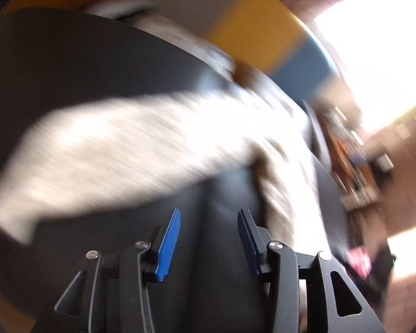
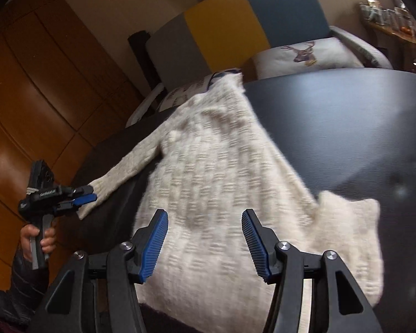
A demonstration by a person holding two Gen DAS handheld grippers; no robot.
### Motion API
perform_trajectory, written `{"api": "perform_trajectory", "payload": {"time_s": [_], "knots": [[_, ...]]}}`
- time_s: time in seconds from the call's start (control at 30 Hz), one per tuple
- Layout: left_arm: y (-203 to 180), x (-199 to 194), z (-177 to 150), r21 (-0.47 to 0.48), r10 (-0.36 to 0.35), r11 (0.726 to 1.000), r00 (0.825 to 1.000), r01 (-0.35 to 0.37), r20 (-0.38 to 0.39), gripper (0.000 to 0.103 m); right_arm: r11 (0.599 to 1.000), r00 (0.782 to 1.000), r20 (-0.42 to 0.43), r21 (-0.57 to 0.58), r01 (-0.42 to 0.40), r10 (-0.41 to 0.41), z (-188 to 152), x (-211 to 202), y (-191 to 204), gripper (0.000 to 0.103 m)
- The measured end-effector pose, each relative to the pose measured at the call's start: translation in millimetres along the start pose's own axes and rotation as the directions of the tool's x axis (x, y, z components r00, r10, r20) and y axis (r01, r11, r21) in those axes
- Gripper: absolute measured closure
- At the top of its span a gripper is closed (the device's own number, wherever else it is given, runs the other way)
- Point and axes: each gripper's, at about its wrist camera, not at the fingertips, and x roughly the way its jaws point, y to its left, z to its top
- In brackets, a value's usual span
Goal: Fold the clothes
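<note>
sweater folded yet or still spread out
Mostly spread. The sweater lies flat on the table, one sleeve stretched out to the left tool; the other sleeve looks turned in near the right edge.

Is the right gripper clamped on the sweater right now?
No. In the right wrist view the right gripper hovers open above the cream sweater, its blue pads spread wide with nothing pinched between them.

Cream basket-knit sweater (image 2: 216,183), spread flat on the dark table (image 2: 346,116) (one sleeve stretched off its edge).
</note>
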Motion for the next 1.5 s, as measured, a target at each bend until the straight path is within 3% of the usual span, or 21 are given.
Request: {"api": "perform_trajectory", "payload": {"time_s": [0.1, 0.2, 0.4, 0.47, 0.5, 0.53, 0.63, 0.7, 0.8, 0.83, 0.9, 1.03, 1.1, 1.17, 1.27, 1.37, 1.43, 1.47, 1.5], "knots": [[-31.1, 41.1, -16.0, 0.039, -0.056, 0.997, 0.992, 0.061, -0.109, 0.057, 0.993, 0.992, 0.031, 0.013, 0.118, -0.119, -8.0, -24.5, -29.9, 0.046], [-50.8, 74.3, -25.5, 0.031, -0.05, 0.998, 0.983, 0.057, -0.177, 0.054, 0.976, 0.975, 0.034, 0.002, 0.217, -0.217, -13.5, -40.0, -55.0, 0.046], [-69.6, 89.6, -39.0, 0.046, 0.019, 0.999, 0.983, -0.011, -0.183, 0.039, 0.968, 0.969, -0.048, -0.083, 0.239, -0.243, -26.9, -20.4, -74.4, 0.046], [-79.4, 95.5, -37.2, 0.067, 0.024, 0.998, 0.983, -0.012, -0.18, 0.055, 0.971, 0.968, -0.105, -0.102, 0.216, -0.227, -33.1, -4.1, -73.9, 0.046], [-84.9, 102.6, -31.5, 0.081, 0.031, 0.997, 0.984, -0.017, -0.178, 0.083, 0.971, 0.967, -0.116, -0.109, 0.214, -0.226, -35.7, 0.9, -73.1, 0.046], [-87.5, 104.9, -31.3, 0.095, 0.039, 0.995, 0.985, -0.023, -0.169, 0.09, 0.969, 0.966, -0.115, -0.116, 0.218, -0.231, -37.9, 3.3, -71.7, 0.046], [-95.5, 104.3, -29.9, 0.115, 0.017, 0.993, 0.992, -0.003, -0.123, 0.093, 0.964, 0.964, -0.101, -0.133, 0.232, -0.246, -43.4, 7.9, -67.6, 0.039], [-95.1, 91.5, -25.0, 0.096, -0.048, 0.994, 0.997, 0.055, -0.068, 0.094, 0.95, 0.959, -0.087, -0.183, 0.252, -0.271, -47.7, 10.0, -61.4, 0.035], [-88.8, 63.4, -13.3, 0.054, -0.15, 0.987, 0.989, 0.149, 0.017, 0.094, 0.932, 0.949, -0.11, -0.248, 0.263, -0.297, -47.8, 11.3, -54.7, 0.036], [-86.5, 54.7, -9.6, 0.048, -0.169, 0.985, 0.985, 0.167, 0.041, 0.096, 0.93, 0.945, -0.119, -0.253, 0.267, -0.304, -46.1, 11.3, -54.2, 0.038], [-79.8, 37.9, -2.6, 0.04, -0.173, 0.985, 0.981, 0.17, 0.088, 0.097, 0.9, 0.931, -0.113, -0.319, 0.297, -0.348, -45.4, 9.6, -48.8, 0.058], [-55.9, 13.6, 8.5, 0.004, -0.108, 0.994, 0.981, 0.109, 0.163, 0.097, 0.824, 0.876, -0.088, -0.393, 0.407, -0.475, -43.0, 0.4, -55.8, 0.065], [-41.5, 12.4, 10.3, -0.029, -0.058, 0.998, 0.985, 0.063, 0.163, 0.097, 0.828, 0.863, -0.099, -0.355, 0.434, -0.495, -38.7, -7.1, -72.0, 0.065], [-30.5, 18.4, 7.0, -0.028, 0.03, 0.999, 0.991, -0.026, 0.134, 0.097, 0.839, 0.857, -0.105, -0.292, 0.459, -0.505, -34.2, -14.4, -88.7, 0.063], [-9.9, 26.3, 0.8, -0.064, 0.121, 0.991, 0.988, -0.115, 0.097, 0.096, 0.833, 0.836, -0.115, -0.234, 0.502, -0.536, -29.1, -23.7, -106.1, 0.059], [7.4, 20.5, -5.1, -0.113, 0.199, 0.976, 0.975, -0.187, 0.102, 0.095, 0.791, 0.788, -0.12, -0.213, 0.574, -0.604, -21.7, -33.6, -115.5, 0.059], [14.7, 11.6, -3.8, -0.132, 0.271, 0.958, 0.955, -0.255, 0.121, 0.095, 0.757, 0.752, -0.117, -0.197, 0.623, -0.649, -14.2, -42.4, -120.4, 0.059], [18.3, 6.6, -2.5, -0.141, 0.307, 0.947, 0.943, -0.289, 0.132, 0.095, 0.753, 0.749, -0.103, -0.18, 0.633, -0.654, -10.7, -48.9, -119.2, 0.059], [14.5, 5.4, -3.8, -0.127, 0.311, 0.947, 0.941, -0.295, 0.131, 0.095, 0.773, 0.773, -0.073, -0.155, 0.615, -0.63, -8.2, -57.2, -113.0, 0.059]]}}
